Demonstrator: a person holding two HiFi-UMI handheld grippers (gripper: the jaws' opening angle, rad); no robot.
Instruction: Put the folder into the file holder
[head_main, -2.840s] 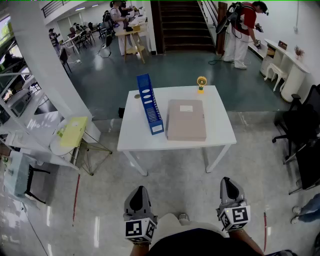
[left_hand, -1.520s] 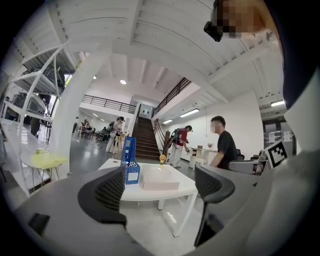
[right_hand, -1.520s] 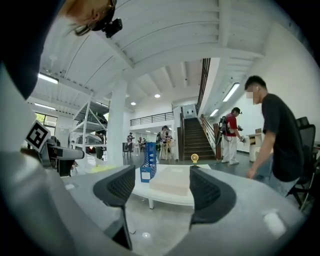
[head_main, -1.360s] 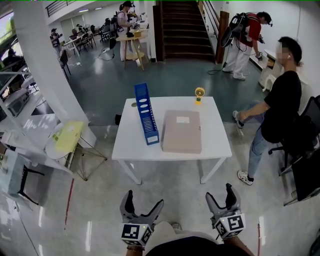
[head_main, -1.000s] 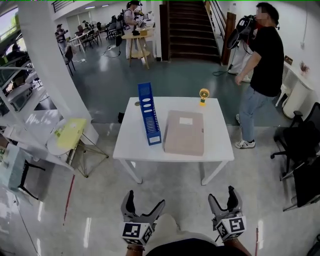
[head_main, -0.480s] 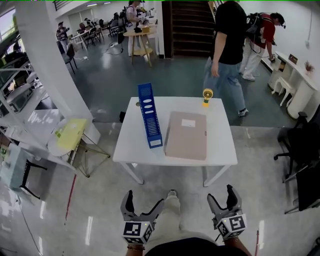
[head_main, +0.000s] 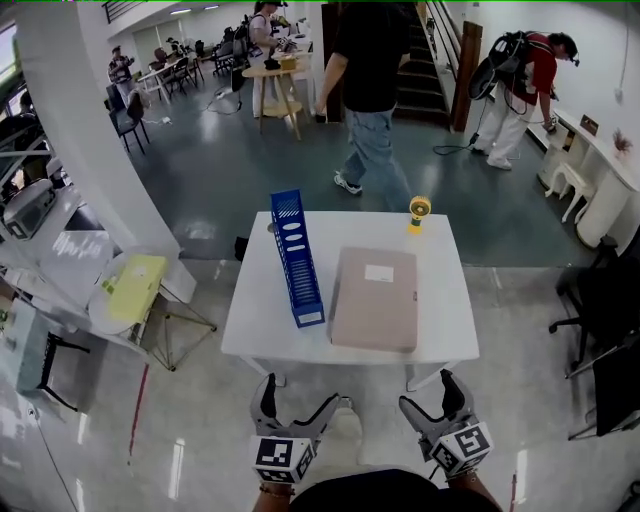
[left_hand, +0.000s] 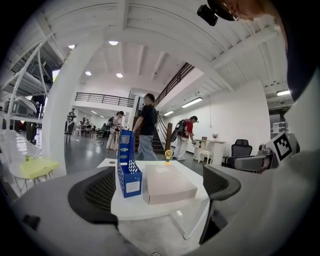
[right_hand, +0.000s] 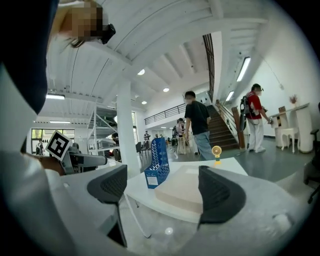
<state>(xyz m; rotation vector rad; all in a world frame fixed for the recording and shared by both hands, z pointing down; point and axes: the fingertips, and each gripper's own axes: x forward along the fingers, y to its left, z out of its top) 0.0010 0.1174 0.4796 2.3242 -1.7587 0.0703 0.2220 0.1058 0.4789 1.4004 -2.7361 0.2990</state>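
The folder (head_main: 375, 298) lies flat ahead, its long axis pointing away, nearer the right gripper (head_main: 430, 393), whose empty jaws have just been opening; the left gripper (head_main: 298, 398) is also open and empty.

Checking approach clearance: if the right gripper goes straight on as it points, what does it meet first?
Likely the near edge of the table, or the folder lying just behind it; height is hard to judge. Nothing shows in between. The right gripper has just been opening its fingers, nothing between them.
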